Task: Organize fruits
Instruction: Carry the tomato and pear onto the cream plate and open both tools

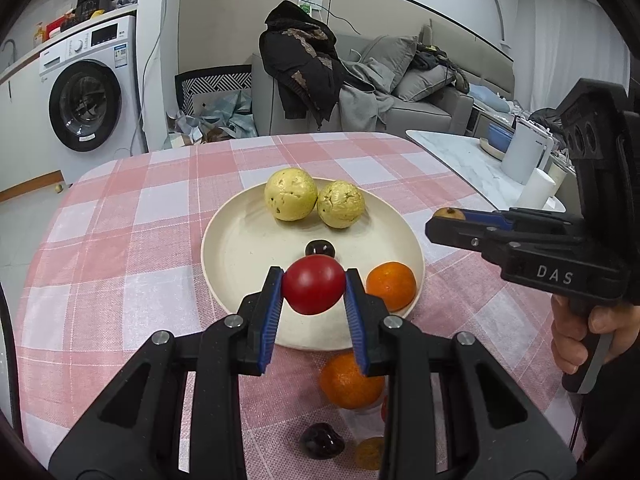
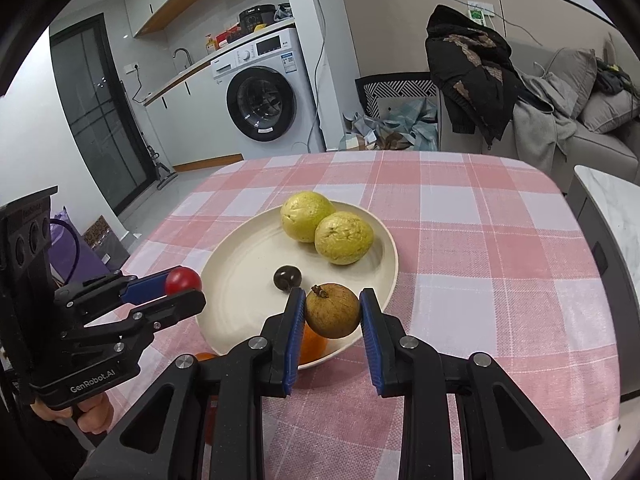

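Note:
My left gripper (image 1: 314, 289) is shut on a red tomato (image 1: 313, 285), held over the near part of a cream plate (image 1: 240, 248). My right gripper (image 2: 331, 310) is shut on a small brown round fruit (image 2: 333, 311), above the plate's (image 2: 236, 292) near right rim. On the plate lie two yellow guavas (image 1: 291, 195) (image 1: 341, 204), a dark chestnut-like fruit (image 1: 319, 248) and an orange (image 1: 391, 286). Each gripper also shows in the other's view: the right gripper (image 1: 450, 216) at the right, the left gripper (image 2: 185, 282) at the left.
On the pink checked tablecloth (image 1: 120, 240) near me lie another orange (image 1: 351, 380), a dark fruit (image 1: 322, 440) and a small yellowish fruit (image 1: 370, 453). A white marble side table (image 1: 452, 152) with a kettle (image 1: 527, 152) stands to the right. A sofa and a washing machine are behind.

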`<state>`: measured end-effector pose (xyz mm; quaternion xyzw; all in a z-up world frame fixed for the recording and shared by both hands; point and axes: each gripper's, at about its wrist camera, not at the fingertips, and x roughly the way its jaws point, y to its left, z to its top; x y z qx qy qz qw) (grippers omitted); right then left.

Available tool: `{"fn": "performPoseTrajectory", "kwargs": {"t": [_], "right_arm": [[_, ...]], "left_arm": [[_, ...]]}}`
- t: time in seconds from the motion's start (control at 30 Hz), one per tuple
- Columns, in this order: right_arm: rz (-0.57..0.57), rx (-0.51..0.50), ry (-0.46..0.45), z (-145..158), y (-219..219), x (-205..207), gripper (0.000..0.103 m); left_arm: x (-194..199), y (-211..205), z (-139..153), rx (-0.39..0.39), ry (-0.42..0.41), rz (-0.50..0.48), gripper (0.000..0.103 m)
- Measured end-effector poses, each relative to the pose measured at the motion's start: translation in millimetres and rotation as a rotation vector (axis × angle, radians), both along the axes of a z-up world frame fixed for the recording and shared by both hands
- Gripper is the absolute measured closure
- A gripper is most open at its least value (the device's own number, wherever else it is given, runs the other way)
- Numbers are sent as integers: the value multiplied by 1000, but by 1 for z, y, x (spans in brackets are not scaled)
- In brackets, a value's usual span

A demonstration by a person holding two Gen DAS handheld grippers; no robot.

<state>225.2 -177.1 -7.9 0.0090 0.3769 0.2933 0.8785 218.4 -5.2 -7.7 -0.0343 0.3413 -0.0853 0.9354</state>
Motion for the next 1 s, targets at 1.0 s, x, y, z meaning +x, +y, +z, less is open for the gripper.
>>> {"fn": "performPoseTrajectory", "kwargs": {"t": [1.0], "right_arm": [[-33,3,38,-27,4,14,75]], "left_arm": [[13,3,-23,23,28,18,76]]}}
